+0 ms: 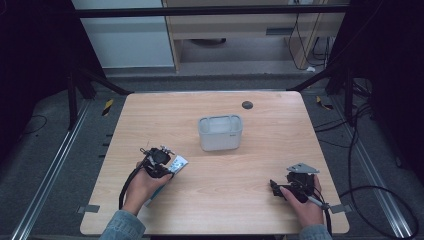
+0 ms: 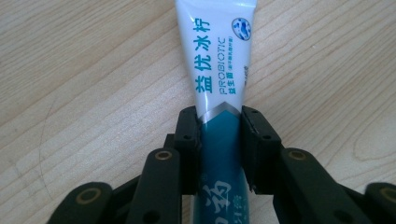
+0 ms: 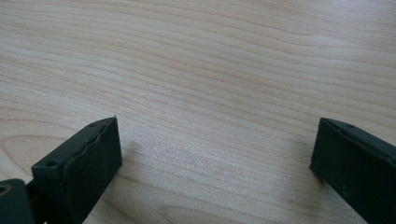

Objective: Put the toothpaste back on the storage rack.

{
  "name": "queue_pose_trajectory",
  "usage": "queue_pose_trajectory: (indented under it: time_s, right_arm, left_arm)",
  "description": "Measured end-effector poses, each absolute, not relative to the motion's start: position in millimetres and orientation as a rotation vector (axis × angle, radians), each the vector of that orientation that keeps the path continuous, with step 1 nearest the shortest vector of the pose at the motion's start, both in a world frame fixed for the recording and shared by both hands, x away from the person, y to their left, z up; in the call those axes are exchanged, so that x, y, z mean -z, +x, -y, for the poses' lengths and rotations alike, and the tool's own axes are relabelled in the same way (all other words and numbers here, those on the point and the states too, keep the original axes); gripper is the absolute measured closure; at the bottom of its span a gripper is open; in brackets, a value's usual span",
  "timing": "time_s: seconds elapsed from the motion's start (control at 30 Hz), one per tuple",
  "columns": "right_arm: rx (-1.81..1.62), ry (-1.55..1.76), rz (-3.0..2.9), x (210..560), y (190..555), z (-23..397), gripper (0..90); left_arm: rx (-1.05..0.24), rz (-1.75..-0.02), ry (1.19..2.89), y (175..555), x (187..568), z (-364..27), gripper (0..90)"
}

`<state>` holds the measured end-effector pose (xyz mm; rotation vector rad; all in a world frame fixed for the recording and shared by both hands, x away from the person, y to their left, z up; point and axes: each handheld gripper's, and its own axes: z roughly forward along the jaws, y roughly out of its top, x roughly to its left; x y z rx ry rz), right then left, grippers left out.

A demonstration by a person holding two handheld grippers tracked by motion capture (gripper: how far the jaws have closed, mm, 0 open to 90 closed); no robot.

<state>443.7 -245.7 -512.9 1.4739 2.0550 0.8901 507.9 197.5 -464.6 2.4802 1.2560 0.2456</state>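
My left tool (image 2: 219, 140) is clamped across the toothpaste tube (image 2: 223, 70), whose long axis runs up the frame away from me. The white bin (image 1: 220, 132) sits up and right, mid-worktop (image 1: 260, 175), nearer this hand. My right tool (image 3: 212, 154) gapes empty.

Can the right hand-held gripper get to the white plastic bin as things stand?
Probably yes. The right hand-held gripper is open and holds nothing, and only bare light wooden table lies between it and the white rectangular plastic bin.
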Motion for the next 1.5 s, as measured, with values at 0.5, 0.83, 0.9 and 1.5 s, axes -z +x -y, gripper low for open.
queue_pose_trajectory:
  time_s: [0.5,0.83,0.9,1.5]
  right_arm:
    - [-0.890,1.474,-2.055,513,444,246,2.0]
    - [-0.890,1.474,-2.055,513,444,246,1.9]
    - [-0.890,1.474,-2.055,513,444,246,1.9]
    - [-0.895,1.470,-2.061,513,446,244,1.9]
  left_arm:
    - [-0.252,-1.238,2.441,504,459,-202,77.9]
    - [-0.284,-1.206,2.354,498,437,-205,78.5]
    - [-0.298,-1.201,2.330,498,432,-206,78.5]
    - [-0.365,-1.132,2.249,499,407,-207,78.6]
